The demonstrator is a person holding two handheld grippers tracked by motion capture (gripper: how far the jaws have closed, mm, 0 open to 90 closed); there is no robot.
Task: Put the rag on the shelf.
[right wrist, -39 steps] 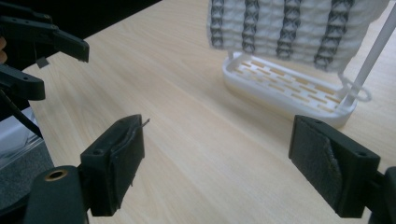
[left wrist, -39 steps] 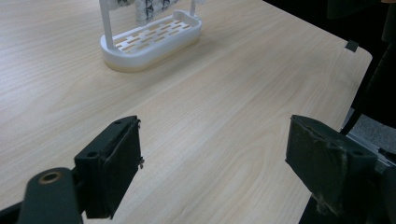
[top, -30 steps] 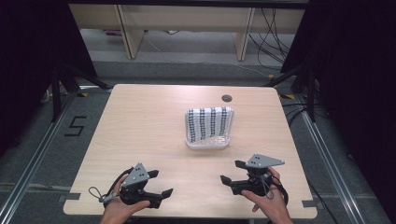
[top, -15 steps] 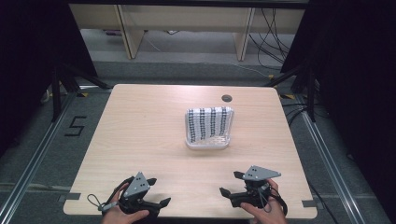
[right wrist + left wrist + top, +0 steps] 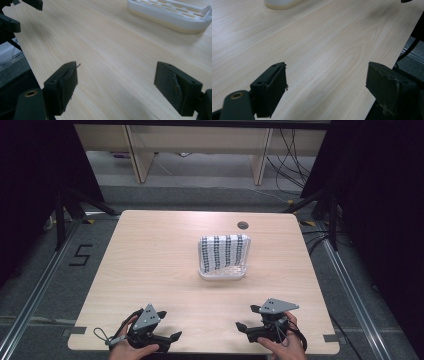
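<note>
the left gripper (image 5: 172,337) is held low at the near edge of the bench (image 5: 150,260), on the left side, with its jaws spread wide apart and nothing between them; in the left gripper view (image 5: 327,80) bare pale wood is seen between the two black jaws. it is wrapped from below by the person's left hand (image 5: 131,345), and a grey three-cornered plate is carried on top of it, with a looped cable trailed to its left

the right gripper (image 5: 247,317) is held at the near edge on the right side, gripped by the right hand (image 5: 282,342), its jaws likewise parted wide and empty; in the right gripper view (image 5: 116,80) only bench surface is seen between the pads. the two grippers are pointed toward each other and are kept well apart

farther out, near the middle of the bench and slightly to the right, a white slatted tray (image 5: 223,272) is set flat on the wood, well apart from both grippers. a black-and-white patterned cloth (image 5: 223,251) is laid in it and is raised against the tray's far side. the tray's near corner is seen in the right gripper view (image 5: 172,17) and its edge in the left gripper view (image 5: 279,3)

beyond the tray, a small dark round hole (image 5: 243,225) is seen near the bench's far edge. on the floor to the left, a marking shaped like a 5 (image 5: 80,255) is seen
</note>
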